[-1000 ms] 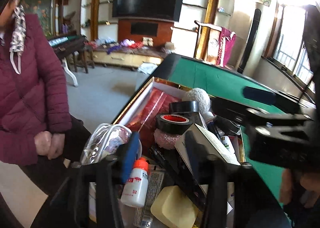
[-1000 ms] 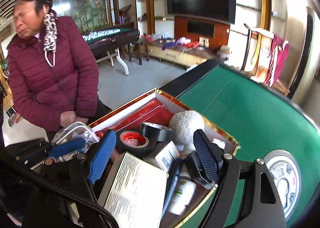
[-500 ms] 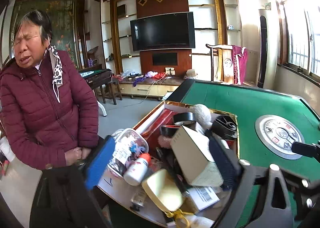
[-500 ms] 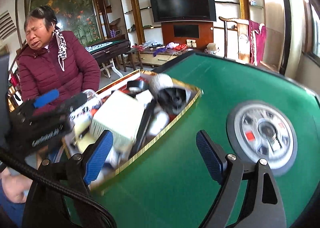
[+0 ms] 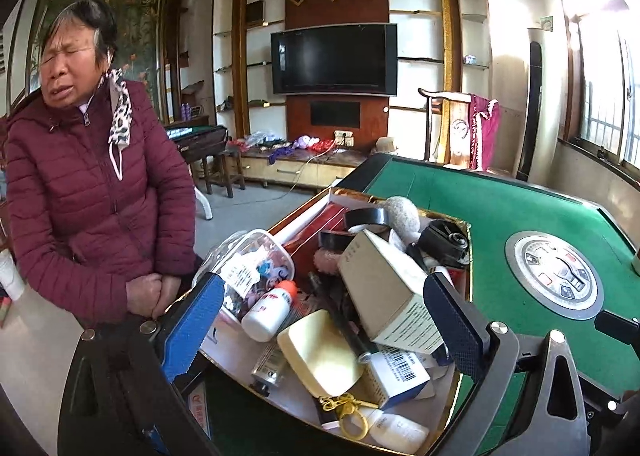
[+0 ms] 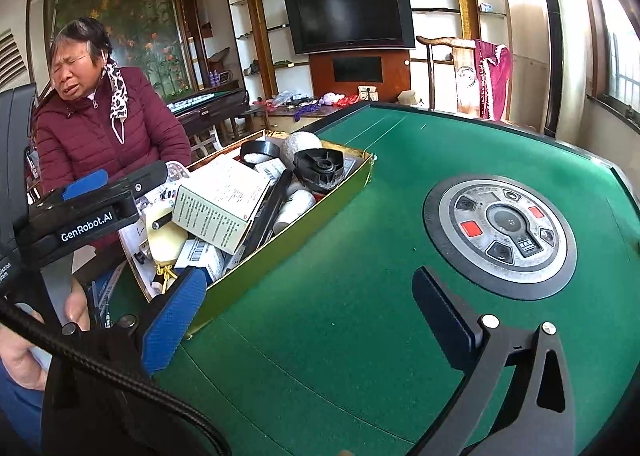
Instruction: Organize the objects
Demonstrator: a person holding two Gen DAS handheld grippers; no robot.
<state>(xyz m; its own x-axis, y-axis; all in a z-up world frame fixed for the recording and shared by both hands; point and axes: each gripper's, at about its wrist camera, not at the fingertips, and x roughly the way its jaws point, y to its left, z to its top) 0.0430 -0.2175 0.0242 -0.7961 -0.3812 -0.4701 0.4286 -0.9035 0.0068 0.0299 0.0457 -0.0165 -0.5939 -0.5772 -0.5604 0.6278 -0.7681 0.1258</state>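
Left gripper (image 5: 324,324), jaws wide and empty, hangs over the crammed gold-rimmed box (image 5: 466,268) at lower centre; right gripper (image 6: 308,312) is opening, empty, above bare green table (image 6: 360,356). Sorting appears barely begun, nothing yet laid out

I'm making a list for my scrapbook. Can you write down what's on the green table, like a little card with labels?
surface: green felt table
container: gold-edged tray, crammed full
in tray: white carton, yellow soap-like bar, small white bottle with orange cap, black tape roll, yellow clip
table centre: round control panel
left hand-held gripper: open over the tray, holding nothing
right hand-held gripper: jaws opening over bare felt, empty
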